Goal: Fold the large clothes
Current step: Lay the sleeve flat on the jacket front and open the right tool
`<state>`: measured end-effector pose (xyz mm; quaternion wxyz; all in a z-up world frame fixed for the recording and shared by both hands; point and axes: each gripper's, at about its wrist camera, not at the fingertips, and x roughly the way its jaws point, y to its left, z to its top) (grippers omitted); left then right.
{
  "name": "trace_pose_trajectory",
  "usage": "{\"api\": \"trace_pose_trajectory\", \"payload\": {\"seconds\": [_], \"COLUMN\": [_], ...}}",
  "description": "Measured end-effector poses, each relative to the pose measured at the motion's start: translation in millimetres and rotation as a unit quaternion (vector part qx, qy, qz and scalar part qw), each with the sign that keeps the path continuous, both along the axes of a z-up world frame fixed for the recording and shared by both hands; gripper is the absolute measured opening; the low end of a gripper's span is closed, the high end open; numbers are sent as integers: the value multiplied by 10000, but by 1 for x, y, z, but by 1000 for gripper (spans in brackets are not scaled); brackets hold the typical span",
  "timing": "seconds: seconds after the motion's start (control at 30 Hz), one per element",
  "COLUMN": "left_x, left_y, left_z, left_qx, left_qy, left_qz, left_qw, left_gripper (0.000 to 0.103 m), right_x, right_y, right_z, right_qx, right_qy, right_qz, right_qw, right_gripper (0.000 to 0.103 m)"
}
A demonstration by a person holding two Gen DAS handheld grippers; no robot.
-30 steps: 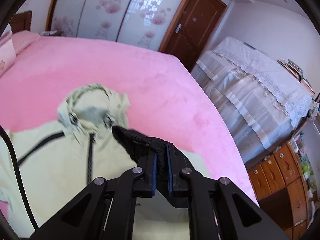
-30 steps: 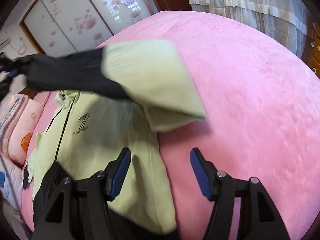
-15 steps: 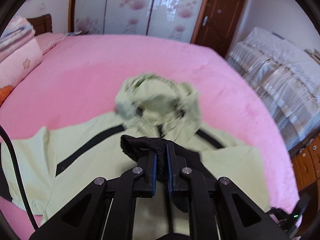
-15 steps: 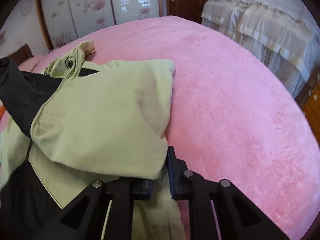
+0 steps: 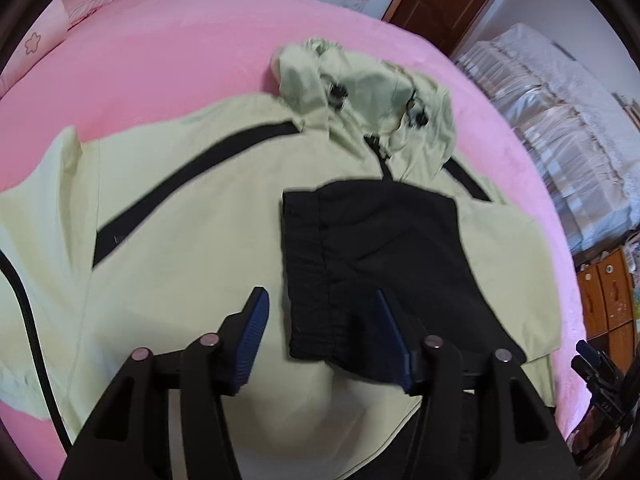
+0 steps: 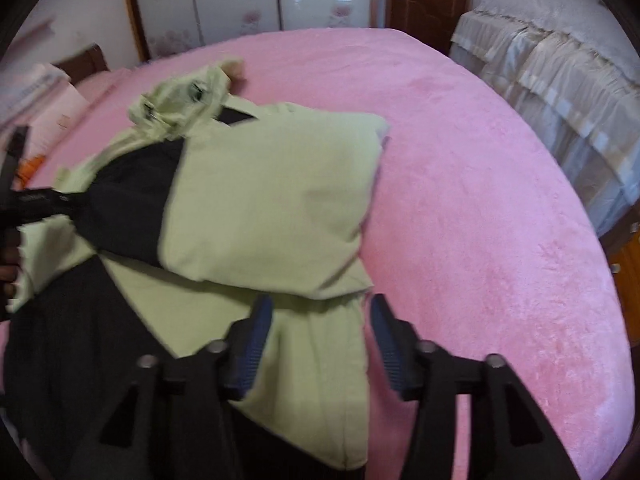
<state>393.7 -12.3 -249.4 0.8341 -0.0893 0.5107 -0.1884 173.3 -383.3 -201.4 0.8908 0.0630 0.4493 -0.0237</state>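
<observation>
- The pale green hooded jacket [image 5: 192,248] is spread front-up on the pink bed [image 5: 160,52], its hood [image 5: 360,92] at the far end.
- One sleeve is seen folded across the chest, with its black cuff end [image 5: 372,264] laid just below the zip; this first fold is judged done.
- In the right wrist view the folded sleeve [image 6: 272,208] is seen lying flat over the body, near the jacket's right edge.
- The other sleeve, at the left, is seen spread out on the bed; it, the side folds and the final halving are judged to be left.
- The left tool [image 5: 324,336] is held wide apart over the cuff, with nothing gripped.
- The right tool [image 6: 320,344] is likewise spread wide and empty, above the near sleeve edge.
- The jacket's hem is cut off behind the tools, and both views are blurred.
</observation>
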Motion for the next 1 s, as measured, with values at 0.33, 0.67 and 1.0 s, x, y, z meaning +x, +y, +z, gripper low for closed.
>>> {"api": "trace_pose_trajectory", "payload": {"seconds": [0.33, 0.67, 1.0], "left_x": [70, 81, 67], "left_y": [-22, -54, -85], "left_z": [-17, -17, -20], "left_qx": [348, 735, 1621], "left_qy": [113, -414, -672], "left_qz": [343, 234, 202], "left_qw": [9987, 9962, 9843], "left_gripper": [56, 25, 30], "right_x": [94, 189, 174], "right_y": [-54, -84, -74], "right_z": [26, -53, -53], "right_qx": [295, 661, -307], "right_qy": [-236, 725, 631], "right_qz": [-647, -1001, -1204], "right_qw": [9972, 9901, 9902], "right_gripper": [68, 3, 11]}}
